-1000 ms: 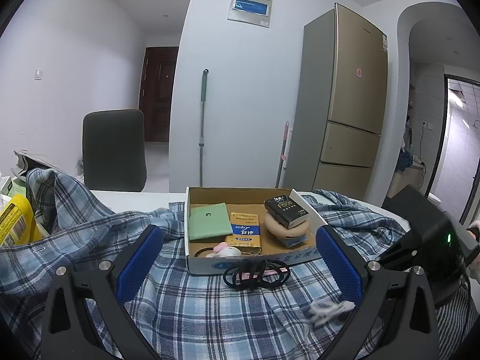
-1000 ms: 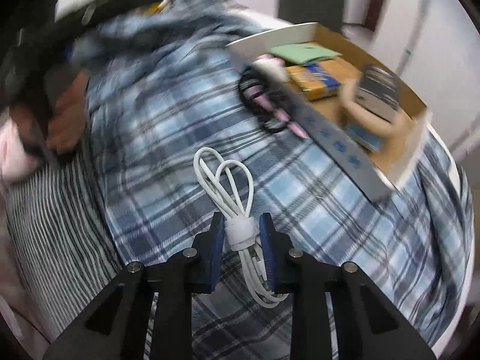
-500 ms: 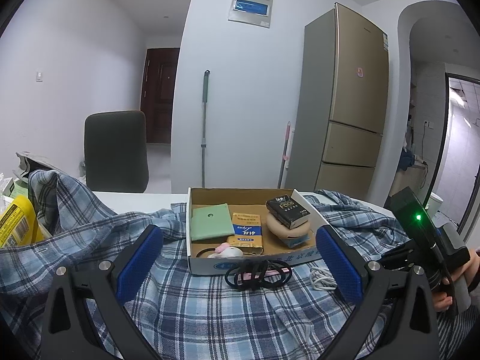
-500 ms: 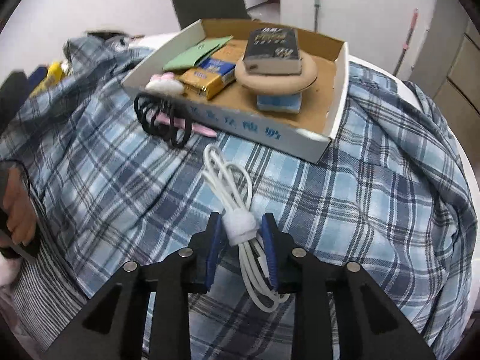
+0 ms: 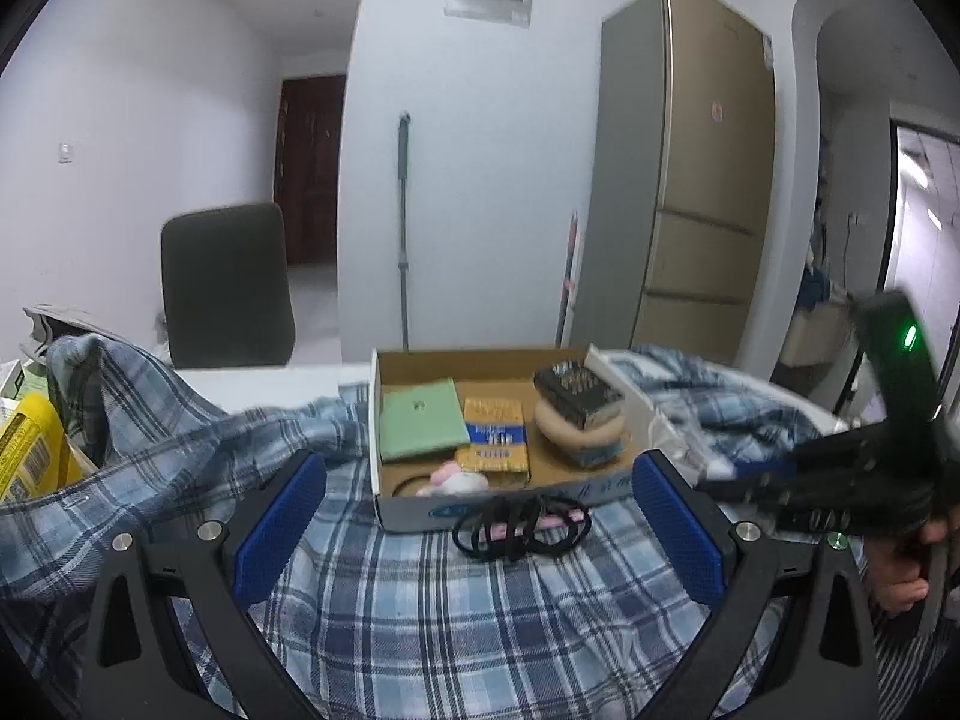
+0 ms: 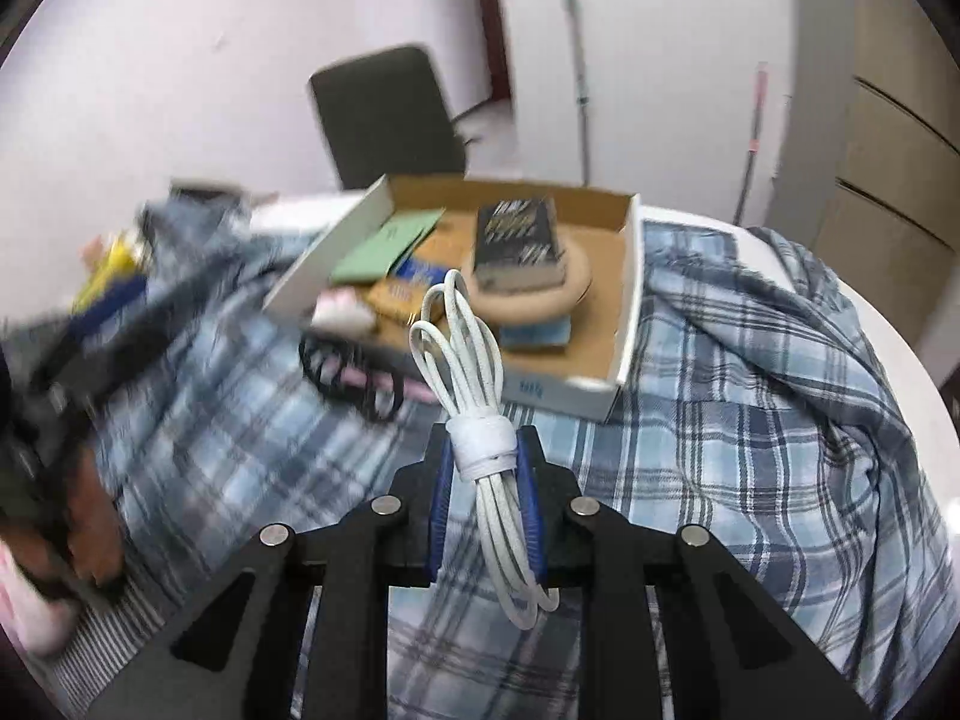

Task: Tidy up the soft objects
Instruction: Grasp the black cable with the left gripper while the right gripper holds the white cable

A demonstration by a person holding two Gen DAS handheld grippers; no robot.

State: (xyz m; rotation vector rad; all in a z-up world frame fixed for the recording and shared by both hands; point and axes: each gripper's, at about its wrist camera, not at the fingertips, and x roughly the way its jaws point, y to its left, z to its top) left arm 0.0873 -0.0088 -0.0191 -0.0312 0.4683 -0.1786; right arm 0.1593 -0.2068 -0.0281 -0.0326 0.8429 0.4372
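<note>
My right gripper is shut on a coiled white cable, gripped at its wrapped middle and held above the blue plaid shirt, just in front of the cardboard box. In the left wrist view my left gripper is open and empty, low over the shirt, facing the box. A coiled black and pink cable lies on the shirt against the box's front wall; it also shows in the right wrist view. The right gripper's body is at the right.
The box holds a green pad, an orange and blue pack, a black book on a beige ring and a small pink and white item. A yellow bag sits at the left. A dark chair stands behind the table.
My right gripper has lifted the white cable off the shirt and carried it toward the box. My left gripper has barely moved.
</note>
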